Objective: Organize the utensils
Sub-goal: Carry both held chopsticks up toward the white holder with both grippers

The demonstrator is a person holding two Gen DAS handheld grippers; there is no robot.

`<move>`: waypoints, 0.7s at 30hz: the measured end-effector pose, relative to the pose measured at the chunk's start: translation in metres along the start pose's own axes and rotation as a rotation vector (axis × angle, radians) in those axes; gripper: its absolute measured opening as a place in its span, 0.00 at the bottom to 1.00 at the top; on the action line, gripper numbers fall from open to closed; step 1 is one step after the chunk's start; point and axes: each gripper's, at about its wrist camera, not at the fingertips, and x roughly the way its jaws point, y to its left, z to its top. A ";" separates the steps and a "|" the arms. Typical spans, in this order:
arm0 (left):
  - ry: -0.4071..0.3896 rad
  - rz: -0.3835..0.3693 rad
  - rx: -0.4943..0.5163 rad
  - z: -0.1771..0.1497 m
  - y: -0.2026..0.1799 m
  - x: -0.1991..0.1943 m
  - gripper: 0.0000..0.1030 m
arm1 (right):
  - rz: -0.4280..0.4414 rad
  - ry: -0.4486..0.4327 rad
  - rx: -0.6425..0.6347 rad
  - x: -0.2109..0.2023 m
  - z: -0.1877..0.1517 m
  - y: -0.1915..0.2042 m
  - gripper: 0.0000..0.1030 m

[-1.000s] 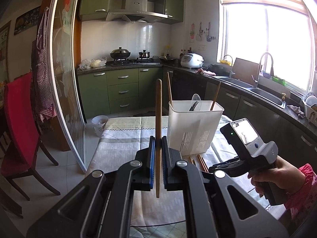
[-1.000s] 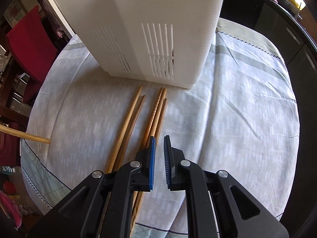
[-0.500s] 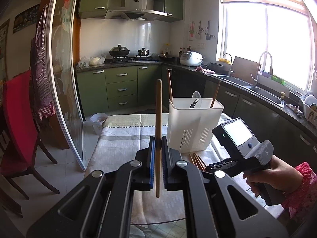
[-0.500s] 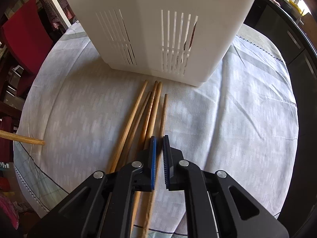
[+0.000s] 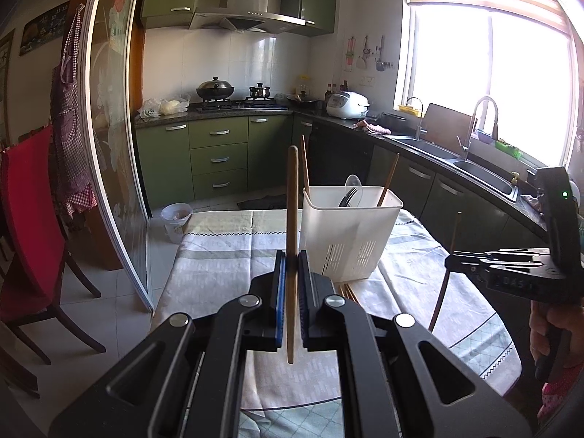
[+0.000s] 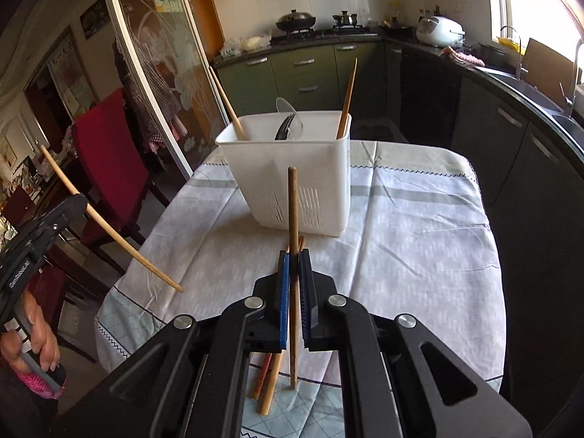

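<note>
My left gripper (image 5: 291, 268) is shut on a wooden chopstick (image 5: 292, 197) that stands upright in front of the white utensil basket (image 5: 350, 233). The basket (image 6: 292, 182) holds two chopsticks, a dark fork (image 6: 284, 127) and a clear spoon. My right gripper (image 6: 294, 268) is shut on another chopstick (image 6: 292, 211), raised off the table and short of the basket. Several loose chopsticks (image 6: 272, 379) lie on the cloth below it. Seen from the left wrist, the right gripper (image 5: 452, 255) hangs to the right of the basket with its chopstick (image 5: 442, 288) pointing down.
The table has a pale cloth (image 6: 419, 241) and the basket stands near its middle. A red chair (image 5: 25, 226) and a glass sliding door (image 5: 109, 146) are to the left. Kitchen cabinets and a sink (image 5: 474, 168) run along the back and right.
The right gripper closed on one chopstick from the pile and rose off the table with it, tilting up so the whole basket shows. The left gripper kept still with its chopstick.
</note>
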 end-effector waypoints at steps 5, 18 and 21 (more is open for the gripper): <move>-0.003 -0.008 0.009 0.009 -0.008 -0.007 0.06 | 0.023 -0.071 -0.013 -0.031 0.004 0.003 0.06; -0.047 -0.092 0.030 0.096 -0.031 -0.014 0.06 | 0.051 -0.189 -0.043 -0.093 0.071 0.010 0.06; -0.113 -0.086 0.042 0.122 -0.042 -0.016 0.06 | 0.050 -0.248 -0.034 -0.108 0.100 0.008 0.06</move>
